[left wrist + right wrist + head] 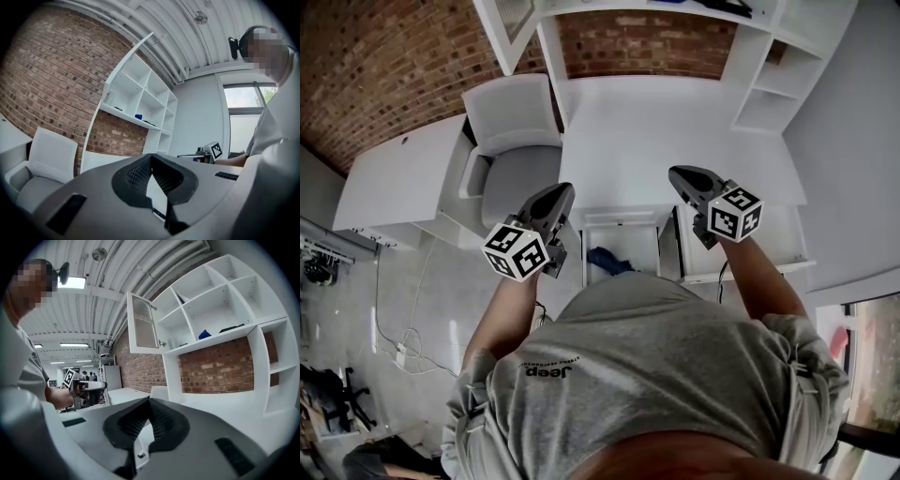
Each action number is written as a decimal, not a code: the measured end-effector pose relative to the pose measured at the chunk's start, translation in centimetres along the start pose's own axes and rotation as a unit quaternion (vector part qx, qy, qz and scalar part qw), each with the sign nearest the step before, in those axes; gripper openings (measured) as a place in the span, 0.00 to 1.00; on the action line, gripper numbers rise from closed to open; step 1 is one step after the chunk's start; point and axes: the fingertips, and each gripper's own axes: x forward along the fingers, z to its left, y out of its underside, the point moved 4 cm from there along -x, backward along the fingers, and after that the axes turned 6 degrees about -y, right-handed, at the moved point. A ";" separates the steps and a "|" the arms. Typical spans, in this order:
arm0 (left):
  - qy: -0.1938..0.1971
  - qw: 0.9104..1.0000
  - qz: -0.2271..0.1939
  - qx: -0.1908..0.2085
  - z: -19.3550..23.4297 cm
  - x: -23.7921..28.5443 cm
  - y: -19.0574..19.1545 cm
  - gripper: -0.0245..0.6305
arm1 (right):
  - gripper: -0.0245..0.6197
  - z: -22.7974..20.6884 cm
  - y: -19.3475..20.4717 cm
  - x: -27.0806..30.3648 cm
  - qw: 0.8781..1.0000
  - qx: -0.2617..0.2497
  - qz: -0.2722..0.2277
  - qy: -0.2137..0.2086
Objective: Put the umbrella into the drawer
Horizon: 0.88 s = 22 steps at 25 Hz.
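- The left tool [561,192] is held level in the air above the front edge of the white bench [656,141]; its two jaws are pressed together at the tips and nothing is seen between them
- The right tool [678,174] is held at about the same height, well apart from the left one, and points almost level towards the bench; its jaws are also pressed together, with nothing pinched
- The umbrella [609,260], a blue folded thing, is seen lying inside the open drawer [622,225] under the bench edge; its near part is hidden by the grey shirt of the person [656,375]
- The drawer is pulled out and lies below and between the two tools; neither tool touches it or the umbrella
- A white armchair [511,155] with a grey seat is placed just beside the bench, on the side of the left tool
- A brick wall [375,66] is seen behind the bench and the armchair
- A white shelf unit [220,310] is mounted above the bench, and a cabinet door [143,324] at its end is standing open
- In each tool's own view the other tool is visible to the side, held in a hand
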 end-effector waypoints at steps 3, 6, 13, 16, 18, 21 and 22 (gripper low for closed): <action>-0.006 1.000 -0.002 0.004 0.4 0.3 0.3 0.06 | 0.07 -0.2 -0.1 0.8 1.000 0.001 0.002 -0.010; -0.009 1.000 -0.006 -0.003 1.5 -0.2 1.0 0.06 | 0.07 0.0 0.2 2.3 1.000 0.004 0.008 -0.020; 0.006 1.000 0.004 -0.023 8.7 -3.6 2.6 0.06 | 0.07 2.3 0.3 8.3 1.000 0.017 -0.013 -0.008; 0.037 0.998 0.036 -0.031 10.7 -4.6 1.6 0.06 | 0.07 3.9 0.1 10.3 0.999 0.041 -0.018 0.019; 0.054 0.996 0.063 -0.026 10.5 -4.3 0.7 0.06 | 0.07 4.8 -0.2 10.0 0.997 0.063 -0.023 0.029; 0.061 0.995 0.078 -0.010 8.2 -1.7 -1.2 0.06 | 0.07 4.3 -1.7 7.0 0.996 0.079 -0.034 0.034; 0.063 0.995 0.075 -0.003 7.0 -0.7 -1.7 0.06 | 0.07 3.9 -2.1 5.6 0.996 0.078 -0.036 0.033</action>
